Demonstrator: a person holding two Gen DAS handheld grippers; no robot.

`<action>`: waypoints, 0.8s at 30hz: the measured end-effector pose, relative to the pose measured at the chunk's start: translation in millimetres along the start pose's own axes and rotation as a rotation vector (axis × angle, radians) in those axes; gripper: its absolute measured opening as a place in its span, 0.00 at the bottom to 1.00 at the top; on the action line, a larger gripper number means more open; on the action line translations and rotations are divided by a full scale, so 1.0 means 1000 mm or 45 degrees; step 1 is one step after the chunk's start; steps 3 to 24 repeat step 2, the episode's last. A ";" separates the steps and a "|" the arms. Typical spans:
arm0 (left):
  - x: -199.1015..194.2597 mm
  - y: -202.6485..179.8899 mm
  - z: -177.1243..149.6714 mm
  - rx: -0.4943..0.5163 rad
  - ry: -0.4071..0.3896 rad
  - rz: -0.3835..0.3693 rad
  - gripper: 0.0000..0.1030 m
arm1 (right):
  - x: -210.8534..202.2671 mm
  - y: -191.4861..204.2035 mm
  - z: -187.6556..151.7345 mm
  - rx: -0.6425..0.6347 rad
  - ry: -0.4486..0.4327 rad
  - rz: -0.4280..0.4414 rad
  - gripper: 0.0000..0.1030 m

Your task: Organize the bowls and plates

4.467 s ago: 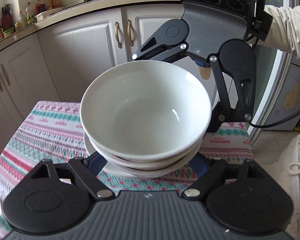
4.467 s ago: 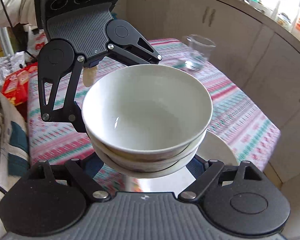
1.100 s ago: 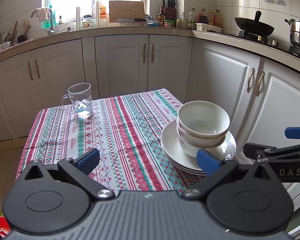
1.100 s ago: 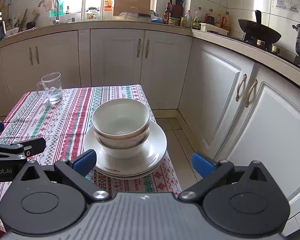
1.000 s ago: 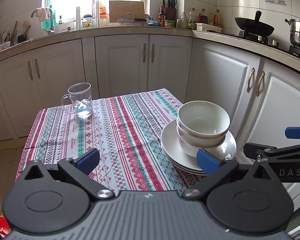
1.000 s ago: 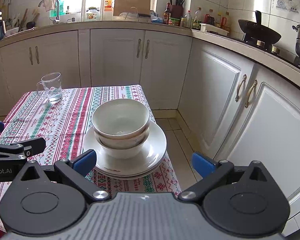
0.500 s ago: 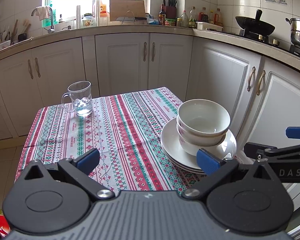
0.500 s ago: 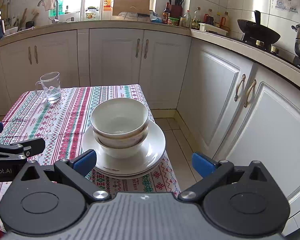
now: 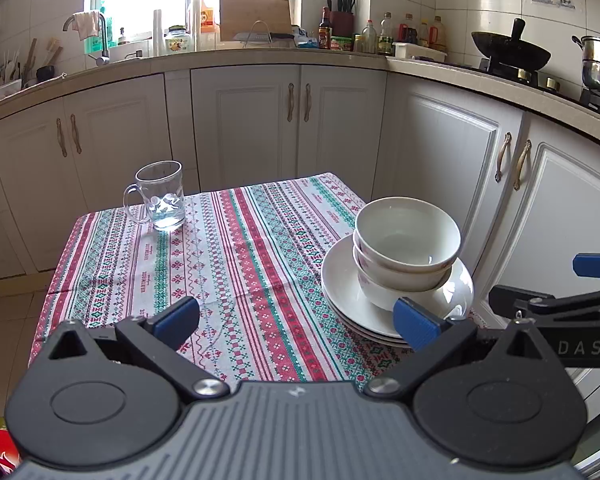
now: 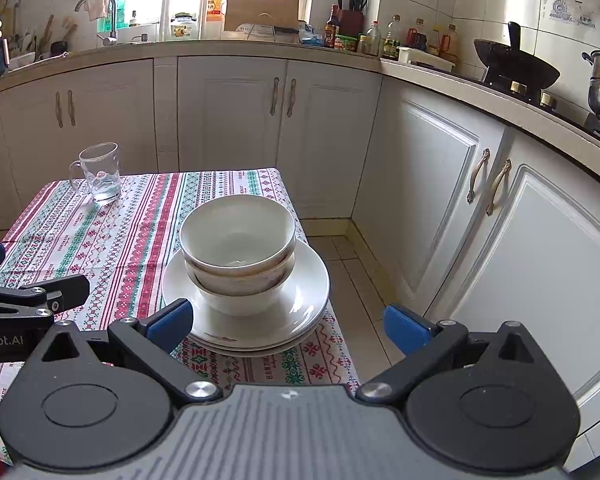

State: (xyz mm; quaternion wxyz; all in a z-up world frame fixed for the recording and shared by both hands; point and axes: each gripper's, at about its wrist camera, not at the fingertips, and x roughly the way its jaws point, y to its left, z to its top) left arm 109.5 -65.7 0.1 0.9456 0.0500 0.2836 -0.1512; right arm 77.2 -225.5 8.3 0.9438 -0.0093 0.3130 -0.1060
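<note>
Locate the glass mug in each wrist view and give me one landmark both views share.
Left wrist view: the glass mug stands left of centre, on the far left part of the striped tablecloth.
Right wrist view: the glass mug stands at the far left, near the table's far corner.
Shared landmark: the stacked white bowls on the plates, at the table's right edge.

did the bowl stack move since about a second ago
No. The bowl stack sits on the same plates at the tablecloth's right edge; the glass mug stays at the far corner.
</note>
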 end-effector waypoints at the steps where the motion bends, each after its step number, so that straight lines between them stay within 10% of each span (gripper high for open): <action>1: 0.000 0.000 0.000 -0.001 0.002 0.000 0.99 | 0.000 0.000 0.000 0.000 0.000 -0.002 1.00; 24: 0.000 0.000 0.000 -0.002 0.004 0.000 0.99 | 0.000 0.000 0.000 0.000 0.000 -0.002 1.00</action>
